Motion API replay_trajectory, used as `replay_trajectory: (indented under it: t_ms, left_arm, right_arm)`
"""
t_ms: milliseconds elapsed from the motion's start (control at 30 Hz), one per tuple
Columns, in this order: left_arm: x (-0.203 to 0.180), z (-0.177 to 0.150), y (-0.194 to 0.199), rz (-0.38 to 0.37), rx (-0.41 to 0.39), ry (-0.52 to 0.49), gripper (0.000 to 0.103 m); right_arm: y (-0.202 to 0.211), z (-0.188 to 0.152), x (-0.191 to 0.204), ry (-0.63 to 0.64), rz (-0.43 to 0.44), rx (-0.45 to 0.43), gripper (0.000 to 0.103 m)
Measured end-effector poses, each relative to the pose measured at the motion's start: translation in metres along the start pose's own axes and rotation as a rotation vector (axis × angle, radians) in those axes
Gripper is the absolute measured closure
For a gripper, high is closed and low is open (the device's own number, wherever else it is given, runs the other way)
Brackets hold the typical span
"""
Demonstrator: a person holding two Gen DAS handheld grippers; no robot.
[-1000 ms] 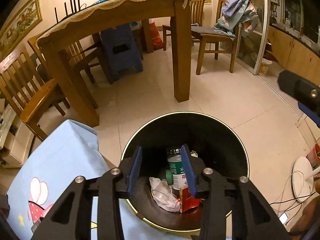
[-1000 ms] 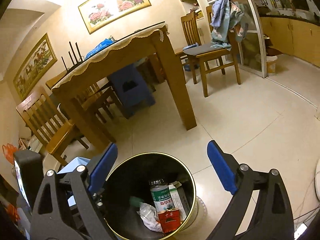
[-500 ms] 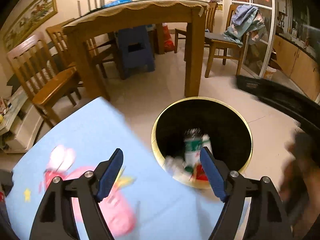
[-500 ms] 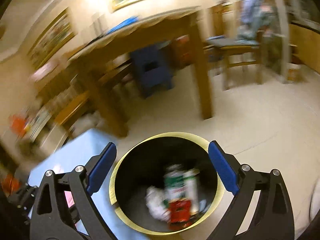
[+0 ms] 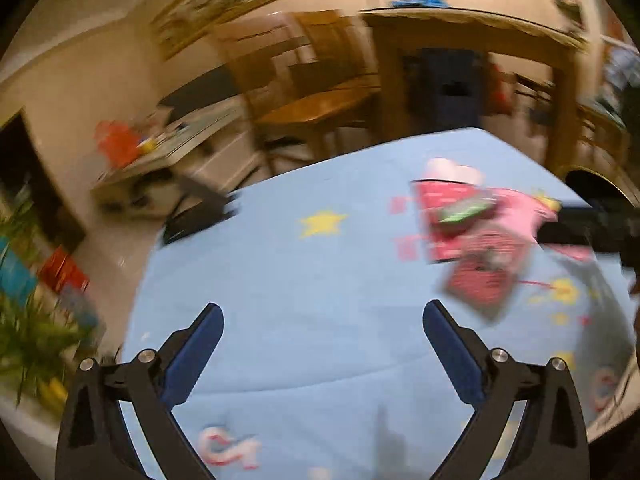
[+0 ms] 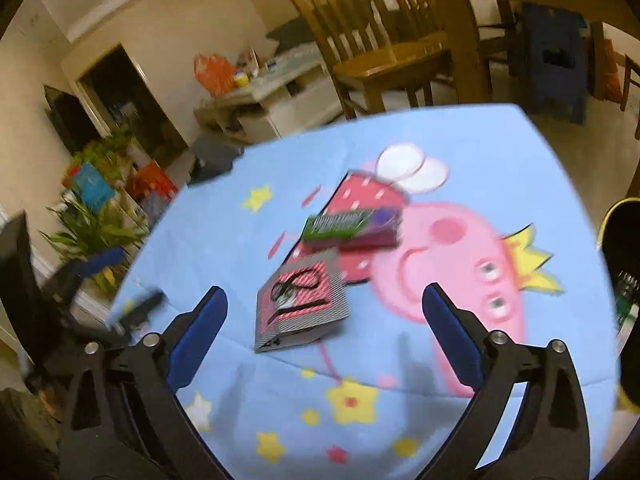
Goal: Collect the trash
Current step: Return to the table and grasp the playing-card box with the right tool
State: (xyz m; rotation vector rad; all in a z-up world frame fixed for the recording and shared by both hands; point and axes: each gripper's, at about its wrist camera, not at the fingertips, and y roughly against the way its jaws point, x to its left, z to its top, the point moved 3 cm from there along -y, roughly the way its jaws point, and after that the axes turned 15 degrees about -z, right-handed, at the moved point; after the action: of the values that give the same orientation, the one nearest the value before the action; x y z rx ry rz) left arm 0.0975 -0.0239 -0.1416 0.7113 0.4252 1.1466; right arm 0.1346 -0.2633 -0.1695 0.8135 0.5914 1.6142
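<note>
A striped red and grey packet (image 6: 302, 304) and a green and purple gum packet (image 6: 352, 226) lie on the blue cartoon tablecloth (image 6: 500, 148). My right gripper (image 6: 324, 312) is open and empty, just above and in front of the striped packet. My left gripper (image 5: 322, 336) is open and empty over bare cloth; both packets show blurred to its right, the striped one (image 5: 484, 276) and the gum (image 5: 464, 212). The black bin with a gold rim (image 6: 616, 240) stands off the table's right edge, and also shows in the left wrist view (image 5: 600, 186).
Wooden chairs (image 6: 376, 36) and a big wooden table (image 6: 472, 24) stand beyond the cloth. A low white cabinet (image 6: 276, 96) with clutter and green plants (image 6: 92, 224) are at the left. The other gripper's arm (image 5: 592, 232) reaches in at the right of the left wrist view.
Both grippers have swung left from over the bin to above the blue tablecloth. The left jaws, narrow a second ago, are wide open. The packets have come into view.
</note>
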Motion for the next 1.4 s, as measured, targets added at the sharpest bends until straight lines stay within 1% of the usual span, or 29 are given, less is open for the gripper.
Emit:
replay_trajectory:
  t_ms: [67,133,233,267,333,433,467,500,600,700,800,967,1033,1067,1200,1400]
  left_arm:
    - [0.022,-0.005,0.004,0.023,-0.016,0.043,0.007]
    - [0.032,-0.010,0.003,0.028,-0.023,0.065,0.007]
    - [0.041,-0.011,-0.002,-0.019,-0.002,0.109,0.007]
    - [0.043,-0.010,-0.002,-0.039,-0.004,0.118,0.007]
    - [0.045,-0.011,0.002,-0.061,-0.012,0.131,0.007]
    - [0.048,-0.015,0.001,-0.072,-0.016,0.136,0.007]
    - [0.050,-0.016,0.002,-0.079,-0.016,0.141,0.007]
    - [0.051,-0.016,0.002,-0.086,-0.016,0.148,0.007]
    - [0.057,-0.017,0.000,-0.098,-0.012,0.173,0.007]
    - [0.060,-0.016,-0.001,-0.103,-0.011,0.193,0.007]
    - [0.058,-0.015,0.000,-0.088,-0.024,0.189,0.007]
    - [0.051,-0.014,0.001,-0.068,-0.033,0.166,0.007]
    - [0.051,-0.014,0.002,-0.066,-0.035,0.163,0.007]
    - [0.051,-0.014,0.002,-0.066,-0.035,0.164,0.007]
    - [0.053,-0.014,0.001,-0.072,-0.031,0.174,0.007]
    - [0.054,-0.014,0.001,-0.075,-0.030,0.181,0.007]
  right_arm:
    - [-0.010,-0.004,0.012,0.012,-0.049,0.027,0.006]
    - [-0.017,-0.005,0.027,0.035,-0.066,0.040,0.006]
    - [-0.029,-0.005,0.036,0.006,-0.073,0.086,0.007]
    - [-0.034,-0.004,0.038,-0.004,-0.088,0.094,0.011]
    - [-0.040,-0.001,0.048,0.046,-0.153,0.114,0.048]
    - [-0.042,-0.004,0.065,0.116,-0.181,0.125,0.049]
    - [-0.040,-0.005,0.071,0.155,-0.212,0.110,0.050]
    - [-0.037,-0.006,0.078,0.183,-0.222,0.094,0.051]
    - [-0.028,-0.010,0.090,0.238,-0.216,0.052,0.055]
    - [-0.018,-0.018,0.108,0.315,-0.236,0.021,0.056]
    - [-0.017,-0.024,0.122,0.386,-0.288,-0.005,0.056]
    - [-0.022,-0.022,0.129,0.453,-0.351,-0.036,0.053]
    - [-0.024,-0.024,0.133,0.493,-0.376,-0.043,0.048]
    - [-0.027,-0.027,0.136,0.521,-0.388,-0.046,0.048]
    - [-0.031,-0.028,0.137,0.524,-0.381,-0.054,0.047]
    - [-0.036,-0.030,0.139,0.555,-0.394,-0.056,0.042]
